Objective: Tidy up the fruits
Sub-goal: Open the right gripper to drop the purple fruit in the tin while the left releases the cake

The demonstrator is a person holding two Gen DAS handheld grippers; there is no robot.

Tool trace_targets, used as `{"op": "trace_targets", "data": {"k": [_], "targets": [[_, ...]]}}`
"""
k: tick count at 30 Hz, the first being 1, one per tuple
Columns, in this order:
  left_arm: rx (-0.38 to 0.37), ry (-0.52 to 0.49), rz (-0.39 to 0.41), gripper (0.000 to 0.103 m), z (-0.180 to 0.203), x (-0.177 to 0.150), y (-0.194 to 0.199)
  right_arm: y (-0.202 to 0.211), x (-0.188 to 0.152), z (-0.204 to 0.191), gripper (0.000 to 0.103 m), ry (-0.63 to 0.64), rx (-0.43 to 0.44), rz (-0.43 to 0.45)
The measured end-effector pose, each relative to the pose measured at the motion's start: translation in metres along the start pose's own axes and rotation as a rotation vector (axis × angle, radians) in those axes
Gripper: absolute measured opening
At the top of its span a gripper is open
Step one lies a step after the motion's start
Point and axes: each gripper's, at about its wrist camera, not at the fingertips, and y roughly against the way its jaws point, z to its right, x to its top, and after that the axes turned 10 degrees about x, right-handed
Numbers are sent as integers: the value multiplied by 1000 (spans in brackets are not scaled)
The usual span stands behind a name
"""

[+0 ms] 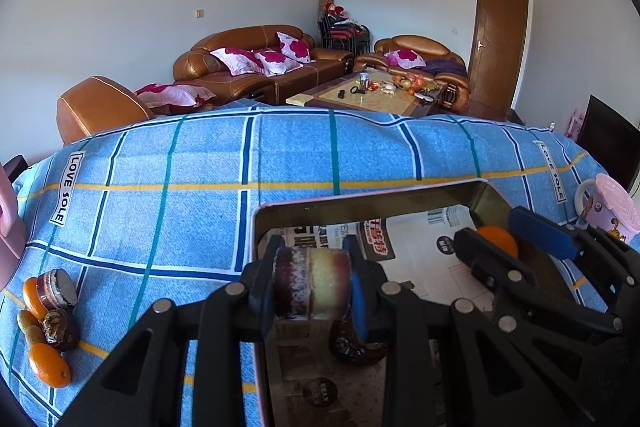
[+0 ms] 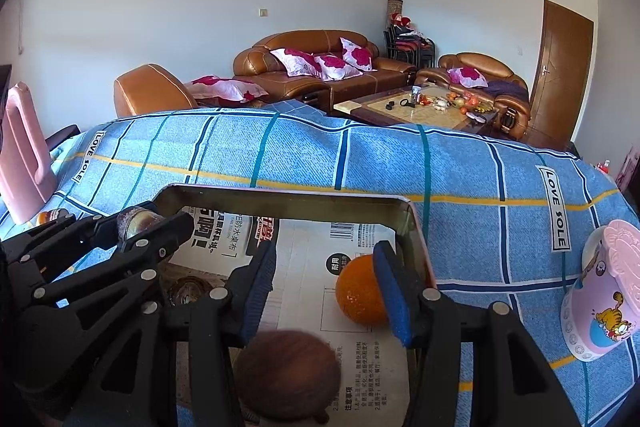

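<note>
Metal tray (image 2: 404, 223) | left tool (image 1: 312, 285) clamps mangosteen slice (image 1: 310, 283) above it | right tool (image 2: 326, 291) apart around orange (image 2: 358, 291) inside | fruit pile (image 1: 48, 323) left of tray remains

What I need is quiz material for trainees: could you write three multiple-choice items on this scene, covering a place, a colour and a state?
1. Where is the orange by the right gripper?
A in the tin
B on the cloth
C in the mug
2. What colour is the checked cloth?
A red
B blue
C green
3. The left gripper is:
A open
B shut on the brown cylinder
C out of view

Key: A, it sits on the paper lining of the tin; B, blue squares; B, both pads press the brown cylinder.
</note>
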Motion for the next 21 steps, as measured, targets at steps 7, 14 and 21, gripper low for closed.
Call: {"op": "trace_targets", "data": {"k": [7, 14, 21], "targets": [[7, -16, 10, 31, 3, 0, 2, 34, 4, 11, 71, -55, -100, 173], [17, -29, 18, 35, 7, 0, 3, 38, 7, 17, 74, -101, -123, 207], [42, -27, 48, 78, 8, -2, 7, 40, 4, 18, 74, -94, -132, 210]]}}
